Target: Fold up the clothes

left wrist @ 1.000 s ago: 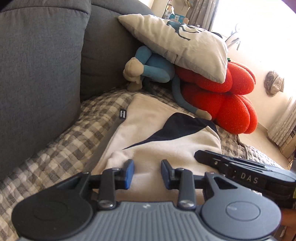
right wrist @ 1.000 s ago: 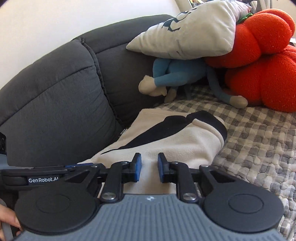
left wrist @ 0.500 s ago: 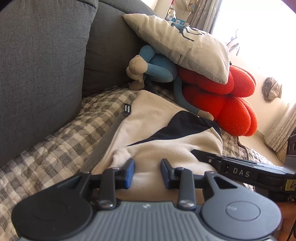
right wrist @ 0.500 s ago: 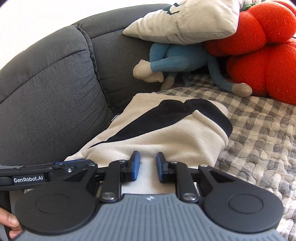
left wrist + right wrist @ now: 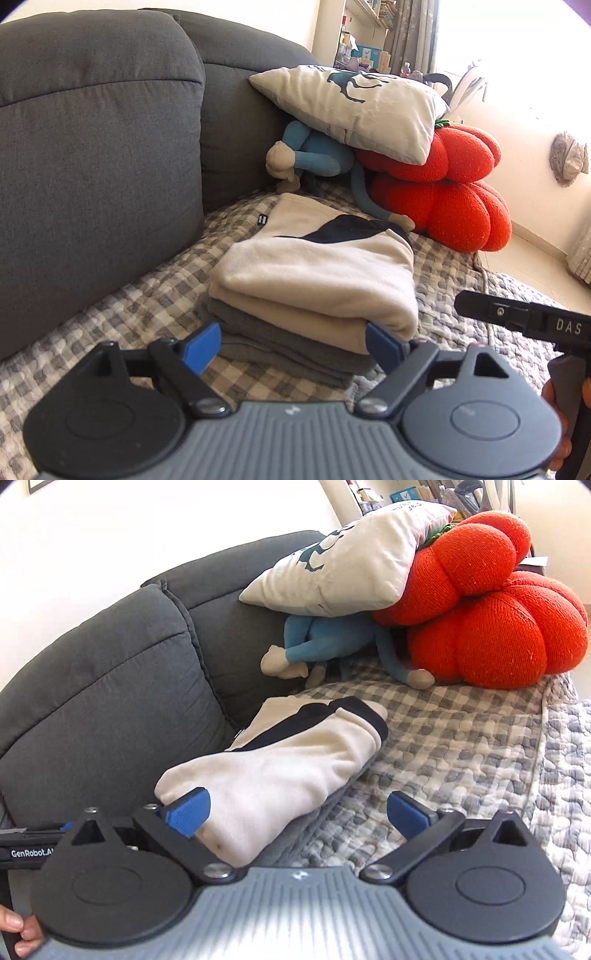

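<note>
- At the centre of the left wrist view, the cream garment (image 5: 317, 273) lies folded in layers on a grey garment (image 5: 280, 343), both stacked on the checked quilt (image 5: 122, 314) that covers the sofa seat.
- Half a second ago both pairs of jaws were nearly closed over the cream cloth; now I see them spread wide and holding nothing.
- My left gripper (image 5: 291, 349) has drawn back from the stack, its blue pads either side of the near folded edge without pinching it.
- My right gripper (image 5: 297, 814) sits at the lower middle of its view; one pad lies against the cream fold's near end, the other over bare quilt.
- I read this as a release: the fold has been let go and the stack keeps its shape on its own.
- The cream piece looks folded as the task wants; whether more clothes wait out of frame, I cannot tell.
- At the upper right of both views, a white pillow (image 5: 354, 110), a blue plush toy (image 5: 314, 155) and red cushions (image 5: 443, 192) sit well apart from the stack.
</note>
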Demonstrator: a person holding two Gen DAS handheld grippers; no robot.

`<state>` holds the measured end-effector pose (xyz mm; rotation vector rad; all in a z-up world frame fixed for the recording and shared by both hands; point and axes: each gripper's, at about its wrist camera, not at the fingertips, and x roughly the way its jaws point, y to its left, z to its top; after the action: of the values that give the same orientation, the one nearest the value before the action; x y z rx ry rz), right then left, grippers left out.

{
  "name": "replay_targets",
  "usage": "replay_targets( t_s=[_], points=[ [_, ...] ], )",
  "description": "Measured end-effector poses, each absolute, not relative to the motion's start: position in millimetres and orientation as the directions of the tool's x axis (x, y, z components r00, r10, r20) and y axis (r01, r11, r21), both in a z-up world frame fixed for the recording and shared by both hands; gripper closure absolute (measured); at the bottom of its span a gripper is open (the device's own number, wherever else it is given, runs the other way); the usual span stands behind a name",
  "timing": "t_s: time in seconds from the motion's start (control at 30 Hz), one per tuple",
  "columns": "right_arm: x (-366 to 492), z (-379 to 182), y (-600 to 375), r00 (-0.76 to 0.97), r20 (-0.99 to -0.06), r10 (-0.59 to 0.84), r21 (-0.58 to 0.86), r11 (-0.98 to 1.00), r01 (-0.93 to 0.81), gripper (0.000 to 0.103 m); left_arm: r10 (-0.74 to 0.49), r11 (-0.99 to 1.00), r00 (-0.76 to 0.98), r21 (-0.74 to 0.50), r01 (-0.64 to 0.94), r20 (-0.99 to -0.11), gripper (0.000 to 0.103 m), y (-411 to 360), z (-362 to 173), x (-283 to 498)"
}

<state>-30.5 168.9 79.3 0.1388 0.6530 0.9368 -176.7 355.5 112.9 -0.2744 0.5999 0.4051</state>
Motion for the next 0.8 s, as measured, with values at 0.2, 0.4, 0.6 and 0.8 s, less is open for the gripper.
replay_targets(
  t_s=[0.2, 0.4, 0.6, 0.8],
  points=[
    [-52, 84, 139, 0.403, -0.536, 0.742, 0.265, 0.601, -0.754, 0.0, 0.333, 0.887, 0.726, -0.06, -0.457, -0.601, 0.001, 322, 118, -192],
    [-51, 107, 95, 0.396, -0.537, 0.745, 0.24, 0.585, -0.775, 0.0, 0.388, 0.867, 0.688, -0.011, -0.498, -0.613, 0.001, 295, 123, -189],
    [-48, 93, 60, 0.387, -0.476, 0.79, 0.313, 0.563, -0.765, 0.0, 0.428, 0.836, 0.664, -0.011, -0.549, -0.613, 0.001, 266, 117, -180],
    [-45, 74, 60, 0.343, -0.527, 0.778, 0.279, 0.539, -0.795, 0.0, 0.485, 0.794, 0.619, 0.014, -0.608, -0.618, 0.001, 256, 104, -176]
  ],
)
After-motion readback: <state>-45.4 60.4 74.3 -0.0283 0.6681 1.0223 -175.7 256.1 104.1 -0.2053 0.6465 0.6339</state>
